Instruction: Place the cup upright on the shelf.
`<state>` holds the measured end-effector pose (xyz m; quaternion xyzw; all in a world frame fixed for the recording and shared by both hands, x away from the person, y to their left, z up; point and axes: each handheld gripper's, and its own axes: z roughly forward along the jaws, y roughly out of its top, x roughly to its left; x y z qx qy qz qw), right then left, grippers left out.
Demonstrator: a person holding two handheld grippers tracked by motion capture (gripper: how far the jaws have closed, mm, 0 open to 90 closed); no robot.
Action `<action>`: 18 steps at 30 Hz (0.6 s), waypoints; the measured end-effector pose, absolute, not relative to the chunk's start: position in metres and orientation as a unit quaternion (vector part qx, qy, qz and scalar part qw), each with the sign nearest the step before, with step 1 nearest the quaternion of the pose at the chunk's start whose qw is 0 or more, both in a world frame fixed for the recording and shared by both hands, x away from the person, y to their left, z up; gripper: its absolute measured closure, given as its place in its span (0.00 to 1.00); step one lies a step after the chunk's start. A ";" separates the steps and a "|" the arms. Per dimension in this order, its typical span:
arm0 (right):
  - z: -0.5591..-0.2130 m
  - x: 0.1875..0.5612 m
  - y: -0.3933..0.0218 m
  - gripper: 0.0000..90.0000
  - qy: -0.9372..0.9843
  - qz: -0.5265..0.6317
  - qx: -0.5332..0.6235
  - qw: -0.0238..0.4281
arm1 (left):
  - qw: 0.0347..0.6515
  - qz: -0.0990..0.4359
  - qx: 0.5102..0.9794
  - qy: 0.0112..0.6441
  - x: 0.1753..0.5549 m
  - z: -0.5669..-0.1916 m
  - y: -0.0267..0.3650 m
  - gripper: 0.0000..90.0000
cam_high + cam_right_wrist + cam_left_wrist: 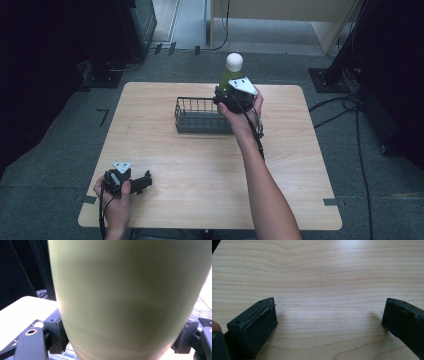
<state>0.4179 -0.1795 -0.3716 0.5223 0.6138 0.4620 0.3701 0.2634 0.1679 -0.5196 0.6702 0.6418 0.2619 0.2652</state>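
Observation:
A green bottle (225, 80) with a white round cap stands upright in the air over the right end of a dark wire basket (199, 116). My right gripper (226, 95) is shut on the bottle's lower body, and a hand holds it from the near side. In the right gripper view the bottle (130, 297) sits between the two black jaws of that gripper (121, 336), with basket mesh just below. My left gripper (144, 183) rests open at the table's near left. In its own view, that left gripper (329, 317) has only bare wood between its jaws.
The wooden table (200, 165) has rounded corners and stands on grey carpet. The basket sits at the table's middle back. Dark equipment and a stand base (107, 75) are at the back left. Cables (350, 105) trail on the floor at the right.

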 end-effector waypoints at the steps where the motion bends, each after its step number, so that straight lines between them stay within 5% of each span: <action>1: -0.373 0.418 -0.179 0.22 0.614 0.460 0.524 0.369 | 0.265 0.262 0.670 0.642 0.263 -0.520 0.168 0.00; 18: -0.397 0.425 -0.181 0.22 0.626 0.436 0.536 0.361 | 0.265 0.262 0.670 0.642 0.263 -0.520 0.168 0.00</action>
